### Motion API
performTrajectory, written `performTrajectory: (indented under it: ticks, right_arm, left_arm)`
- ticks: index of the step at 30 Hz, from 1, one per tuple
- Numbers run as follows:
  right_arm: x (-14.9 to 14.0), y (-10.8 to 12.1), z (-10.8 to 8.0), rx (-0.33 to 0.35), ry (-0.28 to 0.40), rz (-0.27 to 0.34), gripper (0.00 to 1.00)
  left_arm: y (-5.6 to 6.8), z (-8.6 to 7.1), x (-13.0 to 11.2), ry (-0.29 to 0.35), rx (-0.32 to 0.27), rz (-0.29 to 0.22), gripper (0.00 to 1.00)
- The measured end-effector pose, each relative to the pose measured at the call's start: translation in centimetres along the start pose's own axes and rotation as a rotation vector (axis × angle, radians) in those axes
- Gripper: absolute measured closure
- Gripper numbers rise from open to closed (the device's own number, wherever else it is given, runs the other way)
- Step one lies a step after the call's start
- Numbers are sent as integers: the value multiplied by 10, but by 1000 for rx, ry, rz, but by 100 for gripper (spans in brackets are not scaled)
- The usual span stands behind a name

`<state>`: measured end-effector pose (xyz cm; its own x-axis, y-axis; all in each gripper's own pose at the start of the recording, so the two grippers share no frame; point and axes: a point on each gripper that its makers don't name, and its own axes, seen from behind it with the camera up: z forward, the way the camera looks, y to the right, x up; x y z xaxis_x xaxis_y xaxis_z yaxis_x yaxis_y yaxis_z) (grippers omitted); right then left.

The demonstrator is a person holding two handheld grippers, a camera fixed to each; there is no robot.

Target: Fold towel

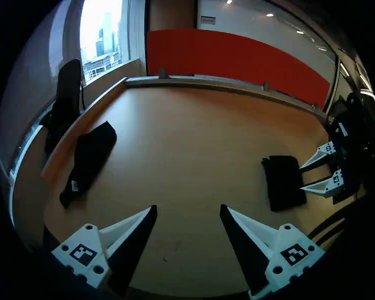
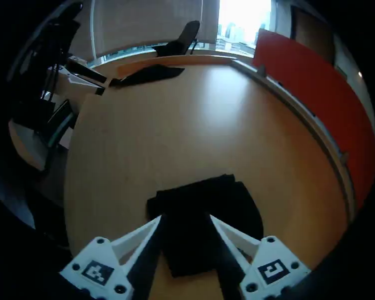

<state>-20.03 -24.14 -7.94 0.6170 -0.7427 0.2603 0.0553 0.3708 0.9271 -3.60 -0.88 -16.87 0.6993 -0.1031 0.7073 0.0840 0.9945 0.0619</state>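
**Right gripper over the folded towel, left gripper hanging wide open**

In the right gripper view, the right gripper (image 2: 186, 218) sits low over the dark towel (image 2: 212, 200), its two fingers spread. The cloth lies flat on the tabletop (image 2: 187, 130) between and beneath them, and neither finger is squeezing it. The towel is a compact folded rectangle, close to the tabletop edge on the right gripper's side.

In the left gripper view, the same towel (image 1: 283, 182) shows from the side, with the right gripper (image 1: 302, 178) reaching in from that edge. Its white fingers are parted and their tips are right at the towel's border. I cannot tell whether they touch the fabric.

The left gripper (image 1: 187, 207) is over bare wood (image 1: 187, 140), well apart from the towel. Its fingers are spread wide, with nothing between them. The right gripper view catches it far off (image 2: 100, 84), blurred, at the opposite side of the tabletop.

A second dark cloth (image 1: 90, 160) lies loosely folded along the tabletop's raised edge near the window corner. A black chair (image 1: 67, 100) stands just beyond that edge. A red panel (image 1: 237, 60) runs behind the far edge.
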Motion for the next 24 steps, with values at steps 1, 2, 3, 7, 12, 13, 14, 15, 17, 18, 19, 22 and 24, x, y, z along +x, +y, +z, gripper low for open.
performTrajectory:
  ticks: [1, 2, 3, 7, 12, 13, 14, 15, 17, 18, 19, 22, 24]
  right_arm:
    - [-1, 0, 0, -2, 0, 5, 31]
    - [-3, 0, -1, -5, -1, 10, 29]
    - [-5, -1, -1, -8, -3, 16, 27]
    - [-14, -1, 0, -20, -12, 40, 20]
    - [-28, -1, -1, -39, -26, 65, 20]
    - [-31, -1, -2, -43, -29, 69, 20]
    - [-35, 0, -2, -48, -33, 73, 20]
    - [-38, 0, -3, -52, -37, 78, 20]
    - [-45, 0, -4, -60, -45, 88, 20]
    - [-48, 0, -5, -63, -49, 93, 20]
    - [-51, 0, -6, -66, -52, 98, 20]
    - [-60, 0, -10, -77, -63, 113, 20]
    - [-65, 1, -11, -83, -69, 123, 20]
  left_arm:
    - [0, 0, 0, 1, 0, 0, 7]
    - [0, 0, 0, 1, 0, 1, 7]
    - [0, -1, 0, 2, 1, 1, 7]
    - [0, -1, 0, 3, 0, -1, 7]
    - [0, -1, 0, 3, 1, 0, 7]
    - [0, -1, -1, 3, 1, 1, 7]
    - [0, -2, -1, 2, 1, 1, 7]
    - [0, -2, -1, 2, 0, 1, 7]
    - [1, -2, -1, 3, -1, 2, 7]
    - [1, -2, -1, 3, -1, 2, 7]
    - [1, -2, -1, 4, -1, 3, 7]
    - [2, -2, -1, 5, -3, 4, 7]
    - [3, -2, 0, 6, -5, 5, 7]
